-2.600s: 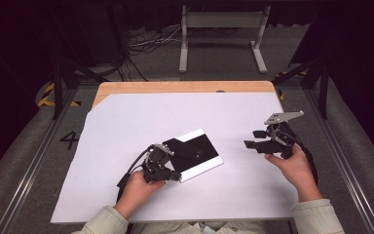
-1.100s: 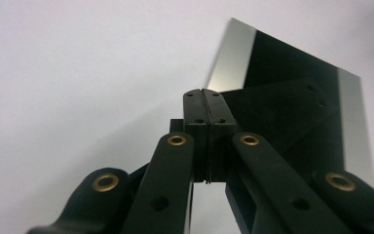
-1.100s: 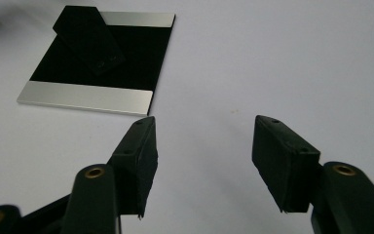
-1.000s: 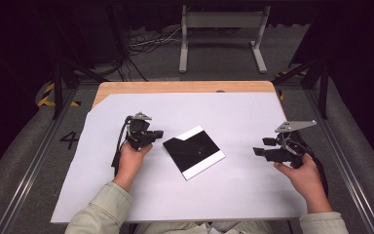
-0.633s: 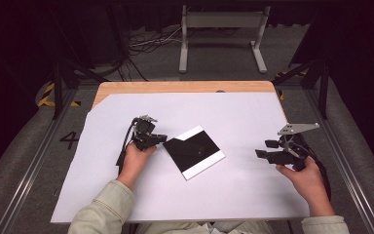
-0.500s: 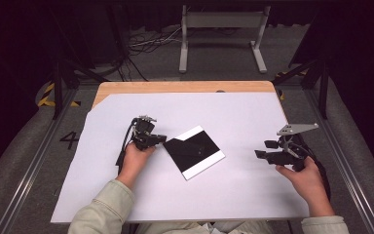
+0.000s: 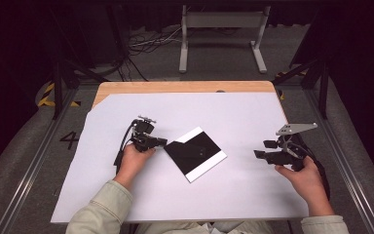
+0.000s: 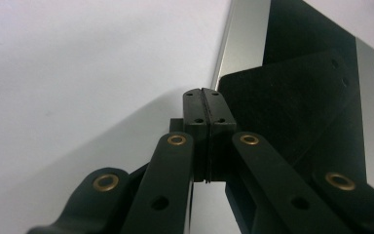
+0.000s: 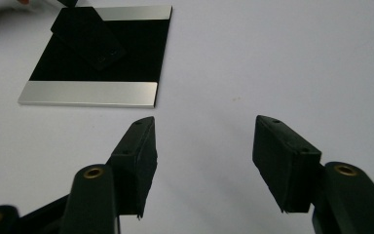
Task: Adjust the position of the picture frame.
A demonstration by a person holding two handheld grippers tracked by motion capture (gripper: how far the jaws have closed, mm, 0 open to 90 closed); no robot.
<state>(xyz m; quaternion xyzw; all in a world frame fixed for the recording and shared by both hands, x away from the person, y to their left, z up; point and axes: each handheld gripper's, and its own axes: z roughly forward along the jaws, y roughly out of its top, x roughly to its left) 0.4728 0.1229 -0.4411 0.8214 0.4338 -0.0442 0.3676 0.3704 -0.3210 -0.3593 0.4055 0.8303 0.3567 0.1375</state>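
A square black plate (image 7: pixel 195 153) with silver bands on two sides (image 9: pixel 92 92) lies flat mid-table on the white sheet. A smaller black card (image 9: pixel 87 36) with two small holes (image 8: pixel 292 97) rests on it. My left gripper (image 7: pixel 163 142) is at the plate's left corner, shut, its pads pressed together (image 8: pixel 205 92) by the card's near end; nothing shows between them. My right gripper (image 7: pixel 263 148) hovers to the right, well apart from the plate, and is open with an empty gap (image 9: pixel 202 141).
The white sheet (image 7: pixel 233 112) covers a wooden table whose far edge (image 7: pixel 185 87) shows. Beyond it, on the floor, are a metal stand (image 7: pixel 221 22) and cables. Rails run along both table sides.
My left gripper went from the plate's near-left side up to the left, then edged right to the plate's left corner. My right hand drifted right and nearer me. The plate stayed put.
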